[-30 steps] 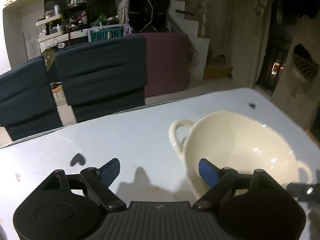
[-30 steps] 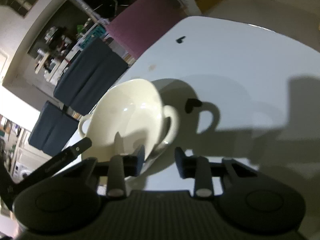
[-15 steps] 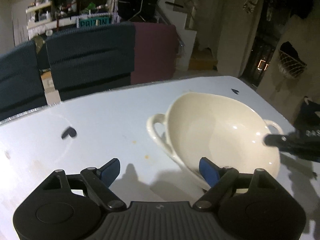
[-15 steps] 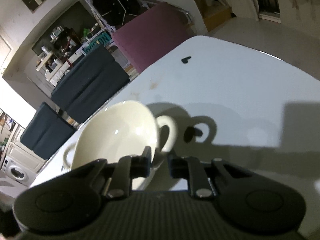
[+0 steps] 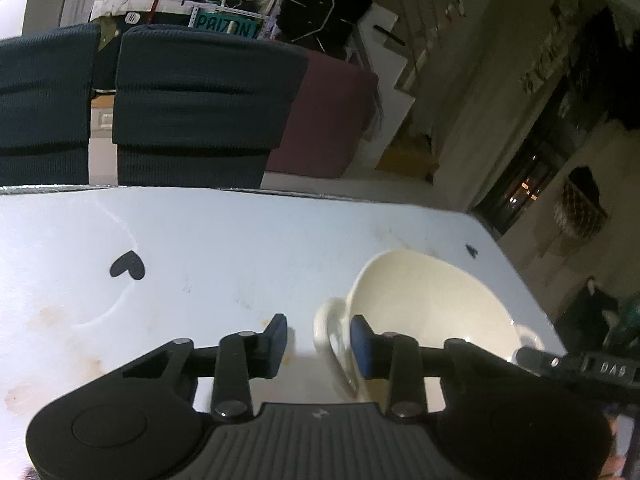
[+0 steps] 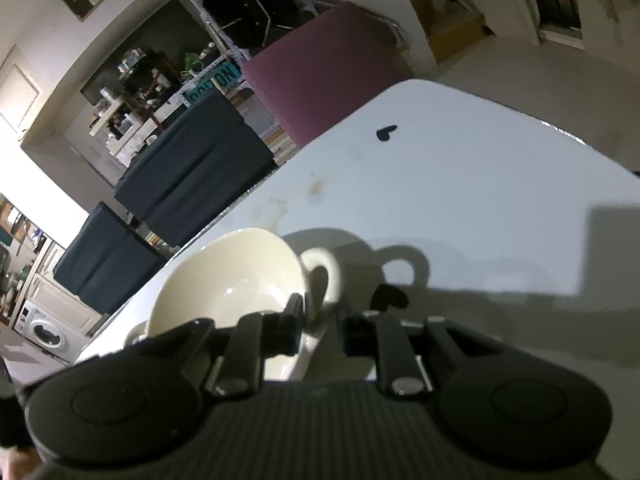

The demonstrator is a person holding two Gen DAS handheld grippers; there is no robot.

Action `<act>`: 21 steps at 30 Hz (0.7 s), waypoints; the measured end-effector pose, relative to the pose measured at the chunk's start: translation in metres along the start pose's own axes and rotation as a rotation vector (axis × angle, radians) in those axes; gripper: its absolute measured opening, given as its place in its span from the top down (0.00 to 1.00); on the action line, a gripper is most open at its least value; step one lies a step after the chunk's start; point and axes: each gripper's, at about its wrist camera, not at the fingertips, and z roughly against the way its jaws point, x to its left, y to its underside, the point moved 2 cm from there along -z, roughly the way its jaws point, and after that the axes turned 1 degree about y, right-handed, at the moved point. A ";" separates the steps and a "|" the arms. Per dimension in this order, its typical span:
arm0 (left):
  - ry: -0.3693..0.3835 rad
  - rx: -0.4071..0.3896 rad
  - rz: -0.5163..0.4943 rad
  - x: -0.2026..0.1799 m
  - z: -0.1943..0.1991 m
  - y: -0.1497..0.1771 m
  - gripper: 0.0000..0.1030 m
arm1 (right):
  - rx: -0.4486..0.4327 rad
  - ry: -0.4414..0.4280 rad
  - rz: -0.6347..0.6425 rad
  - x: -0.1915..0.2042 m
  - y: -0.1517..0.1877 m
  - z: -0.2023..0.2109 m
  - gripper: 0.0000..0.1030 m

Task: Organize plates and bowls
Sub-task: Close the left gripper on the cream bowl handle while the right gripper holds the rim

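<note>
Cream two-handled bowl (image 5: 432, 312) on white tabletop (image 5: 240, 248).
Left tongs (image 5: 318, 338) and right tongs (image 6: 320, 320), both narrowed, straddle opposite handles without clear clamping; uneven closure risks tipping or slippage.

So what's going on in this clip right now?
A person with a gripper in each hand is working on a cream two-handled bowl on a white table. The left gripper has its jaws around one handle, the right gripper around the opposite one. Whether either grip is tight can't be told.

Two wrist views, close over table (image 5: 224, 240), sharing bowl (image 5: 432, 304)
</note>
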 end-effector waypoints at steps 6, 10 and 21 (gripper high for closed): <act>0.030 0.018 0.009 -0.003 -0.006 0.000 0.79 | 0.009 -0.005 -0.009 0.003 -0.001 -0.004 0.77; 0.032 0.030 0.012 -0.003 -0.008 0.000 0.79 | 0.019 0.011 0.030 0.007 -0.001 -0.004 0.77; 0.071 0.091 0.075 0.006 -0.020 0.001 0.82 | 0.018 0.038 0.087 0.013 -0.002 -0.007 0.77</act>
